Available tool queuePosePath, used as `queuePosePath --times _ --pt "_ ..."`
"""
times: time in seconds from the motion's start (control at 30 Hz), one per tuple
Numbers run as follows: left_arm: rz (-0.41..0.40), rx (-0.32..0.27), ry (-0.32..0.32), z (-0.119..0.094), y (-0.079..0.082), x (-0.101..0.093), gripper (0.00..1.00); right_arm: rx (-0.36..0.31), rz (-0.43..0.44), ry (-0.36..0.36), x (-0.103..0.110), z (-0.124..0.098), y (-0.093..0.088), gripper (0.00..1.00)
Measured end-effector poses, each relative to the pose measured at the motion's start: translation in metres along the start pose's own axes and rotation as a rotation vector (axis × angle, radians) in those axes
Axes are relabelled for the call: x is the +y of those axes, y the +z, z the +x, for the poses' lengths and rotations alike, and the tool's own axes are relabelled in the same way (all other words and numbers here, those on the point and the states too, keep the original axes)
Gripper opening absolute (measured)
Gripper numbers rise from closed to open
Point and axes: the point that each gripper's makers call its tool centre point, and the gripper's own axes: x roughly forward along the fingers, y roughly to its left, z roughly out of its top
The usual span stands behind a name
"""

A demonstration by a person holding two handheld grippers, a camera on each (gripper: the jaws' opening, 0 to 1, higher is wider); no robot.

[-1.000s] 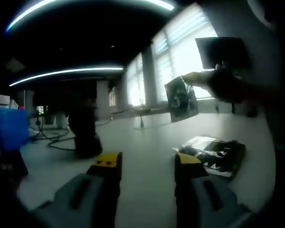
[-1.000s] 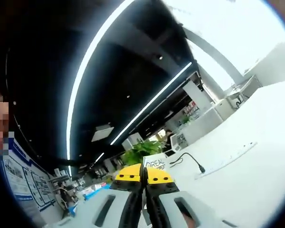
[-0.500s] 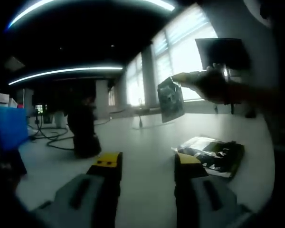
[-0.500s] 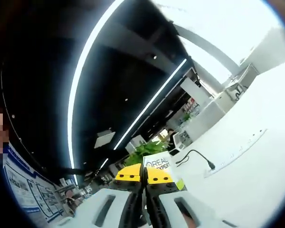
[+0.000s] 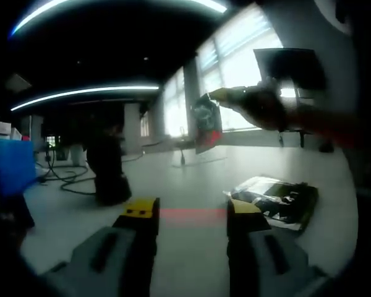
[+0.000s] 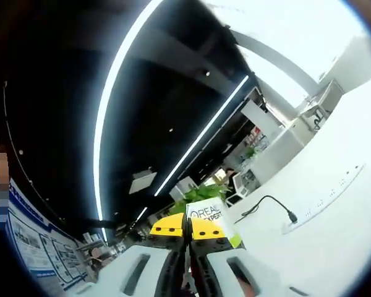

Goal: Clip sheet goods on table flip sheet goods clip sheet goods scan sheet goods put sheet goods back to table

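Right gripper (image 6: 188, 230) pinches the flat printed sachet (image 6: 208, 215) aloft above the white table (image 5: 191, 185); left gripper (image 5: 184, 213) hangs spread. A red scan line crosses the table; best to keep the sachet flat and steady.

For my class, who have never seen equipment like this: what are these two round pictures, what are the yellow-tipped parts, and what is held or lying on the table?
Each round picture comes from a camera riding on a hand-held gripper that a person carries. In the left gripper view, the left hand-held gripper has its yellow-tipped jaws apart, holding nothing. Beyond it the right hand-held gripper holds a sheet packet up above the white table. A dark packet lies on the table. A red line of light crosses the table between the jaws. In the right gripper view, the jaws are shut on that held packet.
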Motion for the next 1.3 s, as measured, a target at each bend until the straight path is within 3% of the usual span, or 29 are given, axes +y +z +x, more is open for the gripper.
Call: queuePosePath --times 0.43,0.6,1.3 --pt "-0.004 -0.005 0.002 -0.001 0.000 0.001 0.36 0.018 -0.024 0.016 0.011 0.028 -0.014 0.00" --pt "-0.006 -0.008 0.002 -0.001 0.001 0.001 0.36 0.007 -0.061 -0.008 0.010 0.036 -0.018 0.00" --pt "-0.003 -0.010 0.001 -0.002 -0.001 0.002 0.36 0.015 -0.071 -0.011 0.021 0.066 -0.046 0.00"
